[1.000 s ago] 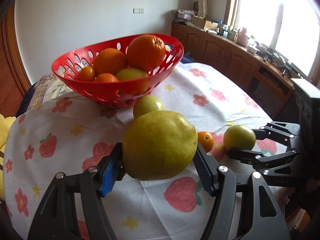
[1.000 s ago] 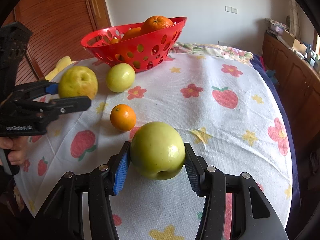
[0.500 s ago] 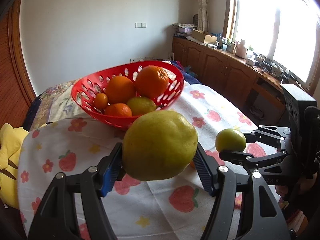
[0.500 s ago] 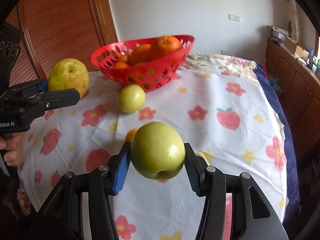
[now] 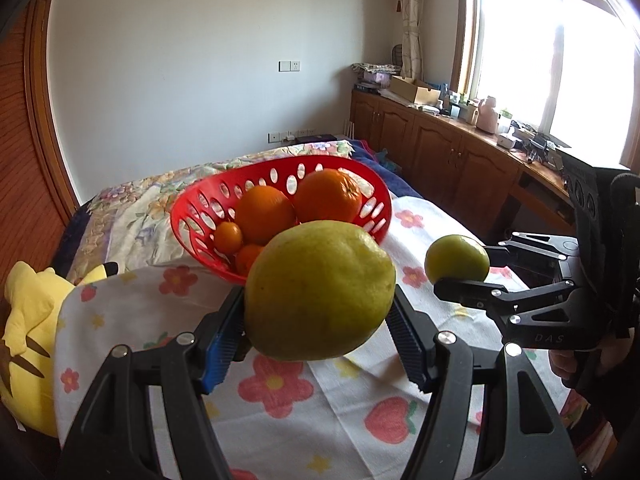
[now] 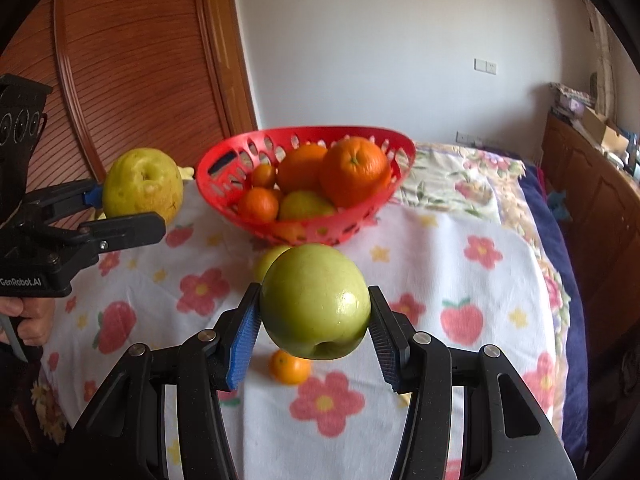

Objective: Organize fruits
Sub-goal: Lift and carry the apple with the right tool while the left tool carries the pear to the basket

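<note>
My left gripper is shut on a large yellow-green pear and holds it in the air in front of the red basket. My right gripper is shut on a green apple, also lifted above the table. The basket holds several oranges and a green fruit. In the right wrist view the left gripper with the pear is at the left. In the left wrist view the right gripper with the apple is at the right.
A small orange and a green fruit lie on the flowered tablecloth below my right gripper. A yellow plush toy lies at the table's left edge. Wooden cabinets line the right wall.
Both grippers have risen with their fruit, from near the tablecloth to above the level of the basket's rim. The basket now shows lower and farther in both views.
</note>
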Demonstrator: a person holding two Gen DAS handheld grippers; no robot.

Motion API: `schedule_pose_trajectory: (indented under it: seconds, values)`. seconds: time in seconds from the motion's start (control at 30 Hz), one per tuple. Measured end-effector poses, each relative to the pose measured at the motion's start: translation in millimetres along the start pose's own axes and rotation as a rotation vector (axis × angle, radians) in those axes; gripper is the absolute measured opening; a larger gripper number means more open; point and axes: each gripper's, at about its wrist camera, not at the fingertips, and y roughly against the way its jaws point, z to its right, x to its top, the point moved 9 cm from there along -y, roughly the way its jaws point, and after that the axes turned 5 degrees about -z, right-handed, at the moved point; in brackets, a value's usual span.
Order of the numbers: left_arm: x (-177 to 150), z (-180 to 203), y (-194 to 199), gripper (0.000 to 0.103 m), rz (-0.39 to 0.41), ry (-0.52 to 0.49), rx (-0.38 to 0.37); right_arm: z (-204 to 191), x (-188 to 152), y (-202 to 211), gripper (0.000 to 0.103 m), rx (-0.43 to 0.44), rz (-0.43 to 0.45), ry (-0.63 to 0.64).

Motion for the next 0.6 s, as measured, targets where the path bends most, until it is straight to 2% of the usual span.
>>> schedule_pose_trajectory:
  seconds: [0.37,0.6]
  values:
    - [26.1,-28.1,-8.7,0.068,0.026,0.012,0.037,-5.8,53.8,-23.3,0.052,0.009,0.032,0.050]
    - [31.3,-44.6,-25.9,0.068,0.010,0.026,0.057,-11.0,73.1,-42.3,0.052,0.033,0.026,0.061]
